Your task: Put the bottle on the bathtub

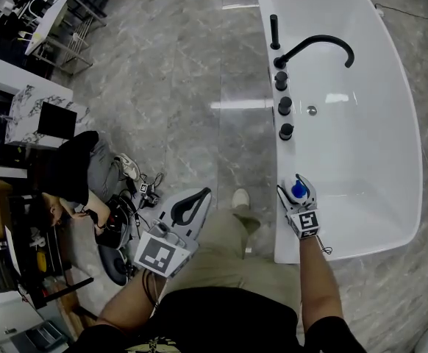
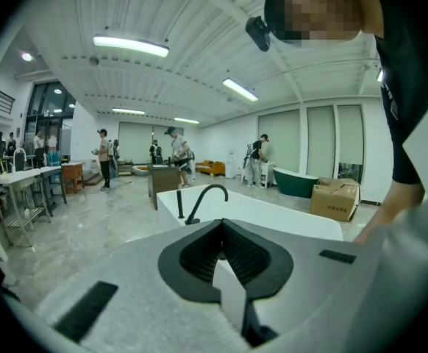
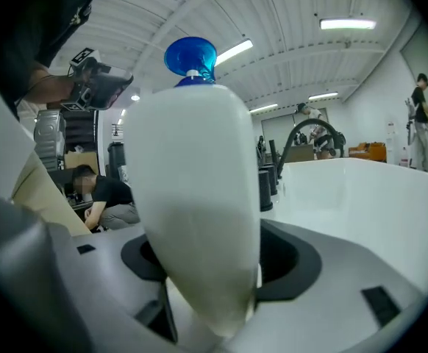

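A white bottle (image 3: 195, 197) with a blue cap (image 3: 190, 56) stands upright between the jaws of my right gripper (image 1: 297, 195), which is shut on it. In the head view the blue cap (image 1: 298, 190) shows above the near left rim of the white bathtub (image 1: 390, 160). My left gripper (image 1: 188, 210) hangs over my thigh, left of the tub, shut with nothing in it; in the left gripper view its dark pads (image 2: 225, 250) meet.
A black faucet (image 1: 313, 48) and black knobs (image 1: 284, 106) line the tub's left rim. A person in black (image 1: 70, 171) crouches on the marble floor at left among equipment. Tables and shelves stand along the far left.
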{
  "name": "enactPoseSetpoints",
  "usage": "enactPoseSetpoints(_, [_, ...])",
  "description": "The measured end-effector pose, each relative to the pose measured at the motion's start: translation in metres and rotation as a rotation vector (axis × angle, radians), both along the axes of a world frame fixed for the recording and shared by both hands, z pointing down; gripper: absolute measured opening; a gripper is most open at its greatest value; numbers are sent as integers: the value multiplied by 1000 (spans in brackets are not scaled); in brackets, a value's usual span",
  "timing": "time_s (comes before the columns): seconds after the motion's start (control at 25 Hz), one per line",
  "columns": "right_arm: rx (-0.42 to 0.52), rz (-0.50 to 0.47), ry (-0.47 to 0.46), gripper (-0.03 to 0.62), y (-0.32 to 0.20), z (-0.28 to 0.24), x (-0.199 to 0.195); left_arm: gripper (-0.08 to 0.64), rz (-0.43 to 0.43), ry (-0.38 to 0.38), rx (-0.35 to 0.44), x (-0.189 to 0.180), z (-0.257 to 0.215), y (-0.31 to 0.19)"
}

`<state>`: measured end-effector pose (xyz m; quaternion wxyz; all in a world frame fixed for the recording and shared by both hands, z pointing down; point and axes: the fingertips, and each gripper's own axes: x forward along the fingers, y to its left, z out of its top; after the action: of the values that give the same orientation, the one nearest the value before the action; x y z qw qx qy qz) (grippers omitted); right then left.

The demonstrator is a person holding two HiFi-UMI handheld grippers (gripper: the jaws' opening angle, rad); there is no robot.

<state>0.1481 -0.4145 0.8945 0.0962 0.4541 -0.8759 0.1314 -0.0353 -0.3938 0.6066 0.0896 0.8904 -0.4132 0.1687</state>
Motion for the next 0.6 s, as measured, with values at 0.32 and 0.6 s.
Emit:
enactPoseSetpoints(0.32, [-82, -76, 99, 279, 29, 17, 6, 9, -20, 4, 18, -4, -25, 13])
enactPoseSetpoints(0.6, [-164, -38, 144, 281, 66, -5, 32, 9, -3, 73, 56, 14, -70, 23])
